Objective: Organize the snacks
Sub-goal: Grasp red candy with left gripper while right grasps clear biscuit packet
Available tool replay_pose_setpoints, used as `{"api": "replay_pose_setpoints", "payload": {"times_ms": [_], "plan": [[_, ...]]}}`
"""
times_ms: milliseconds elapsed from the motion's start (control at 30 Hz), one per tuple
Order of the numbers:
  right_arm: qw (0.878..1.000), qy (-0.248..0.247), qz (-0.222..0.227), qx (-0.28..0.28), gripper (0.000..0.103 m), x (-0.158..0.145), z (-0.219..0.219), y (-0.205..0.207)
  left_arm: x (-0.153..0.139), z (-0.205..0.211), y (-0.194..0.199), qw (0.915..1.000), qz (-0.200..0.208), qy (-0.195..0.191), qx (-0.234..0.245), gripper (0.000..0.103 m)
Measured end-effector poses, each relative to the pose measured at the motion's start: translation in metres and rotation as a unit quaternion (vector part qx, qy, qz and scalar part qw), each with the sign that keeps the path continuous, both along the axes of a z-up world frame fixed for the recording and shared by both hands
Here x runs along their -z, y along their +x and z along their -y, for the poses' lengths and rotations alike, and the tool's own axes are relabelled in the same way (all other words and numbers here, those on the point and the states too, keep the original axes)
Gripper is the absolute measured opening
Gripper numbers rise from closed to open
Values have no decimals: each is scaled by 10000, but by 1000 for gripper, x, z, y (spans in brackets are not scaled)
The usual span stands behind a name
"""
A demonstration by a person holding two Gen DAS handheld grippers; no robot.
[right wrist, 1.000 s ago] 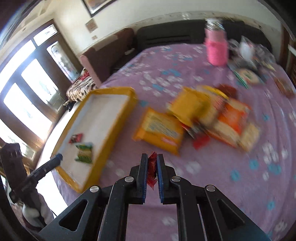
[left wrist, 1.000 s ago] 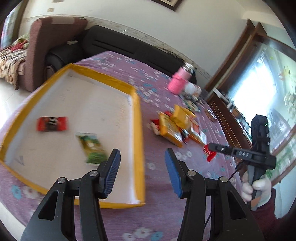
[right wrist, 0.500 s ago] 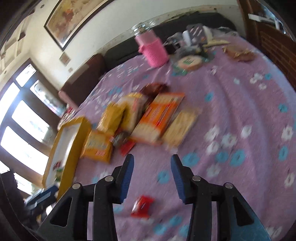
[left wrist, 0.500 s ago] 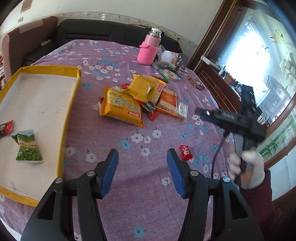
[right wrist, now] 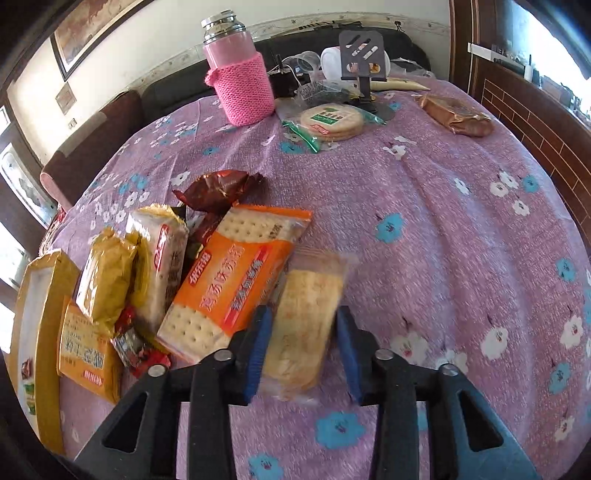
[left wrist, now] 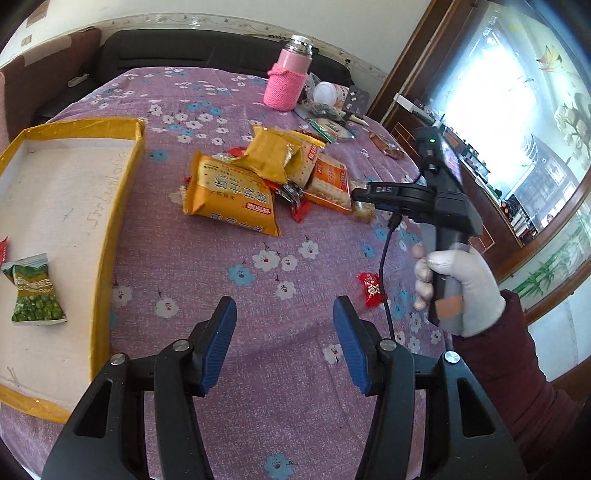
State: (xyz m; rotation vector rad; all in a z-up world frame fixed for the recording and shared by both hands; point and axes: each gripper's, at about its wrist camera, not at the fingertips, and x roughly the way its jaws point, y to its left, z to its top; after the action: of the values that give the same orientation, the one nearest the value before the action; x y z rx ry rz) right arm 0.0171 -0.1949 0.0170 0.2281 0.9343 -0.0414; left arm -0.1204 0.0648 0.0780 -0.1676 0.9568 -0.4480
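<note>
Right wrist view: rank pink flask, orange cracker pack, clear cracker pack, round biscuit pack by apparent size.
1. orange cracker pack
2. pink flask and clear cracker pack: look alike; the pack sits nearer the camera, so unsure
3. round biscuit pack

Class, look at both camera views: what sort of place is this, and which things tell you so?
Probably a home living room: a dark sofa stands behind the table's floral purple cloth, a framed picture hangs on the wall, and a pink knit-sleeved flask stands among the snacks.

Chinese print on orange cracker pack [right wrist: 236, 280] (blurred), yellow pack [left wrist: 231, 194], none legible
</note>
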Motion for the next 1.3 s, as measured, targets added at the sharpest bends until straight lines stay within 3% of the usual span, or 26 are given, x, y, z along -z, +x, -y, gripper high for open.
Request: {"api": "replay_pose_setpoints", "payload": {"times_ms": [67,100,167,267,333,467,533,600,633,667,700,767,867,1100,1233,1300], "plan": [[9998,160,11,77,30,0,9,-12,2,6,2,9999,-15,-3,102,53],[9997,228,54,118,14,0,14,-21,3,10,2,9999,-13,6,167,53],[9991,325,170,200,3,-2,26,-40,7,25,3,9993,5,60,372,53],[9980,539,131,308,0,9,46,-57,15,49,7,9976,-5,137,679,53],[9958,819,355,180,0,14,57,-64,20,67,12,9963,-50,182,834,53],[9847,1652,491,238,5,19,77,-73,23,103,16,9926,27,280,1177,53],[9816,1829,486,236,7,21,81,-74,29,124,19,9898,108,519,1324,53],[9803,1891,509,243,15,20,82,-73,35,137,24,9874,118,672,1426,52],[9799,1905,530,248,18,19,82,-74,39,144,26,9858,136,815,1459,49],[9793,1930,556,235,25,18,82,-76,43,150,27,9844,148,941,1481,27],[9789,1944,584,234,29,18,83,-75,44,153,26,9833,253,1059,1455,22],[9777,1987,646,213,41,15,82,-77,43,153,25,9821,300,1139,1472,21],[9780,1969,672,148,44,15,78,-73,38,145,23,9834,400,1138,1357,21],[9839,1707,537,40,49,9,64,-63,11,93,14,9930,522,627,849,21],[9950,970,222,-114,49,1,38,-39,-2,60,5,9955,637,392,575,21],[9992,330,26,-238,53,-1,15,-24,-6,42,0,9965,672,281,416,21]]}}
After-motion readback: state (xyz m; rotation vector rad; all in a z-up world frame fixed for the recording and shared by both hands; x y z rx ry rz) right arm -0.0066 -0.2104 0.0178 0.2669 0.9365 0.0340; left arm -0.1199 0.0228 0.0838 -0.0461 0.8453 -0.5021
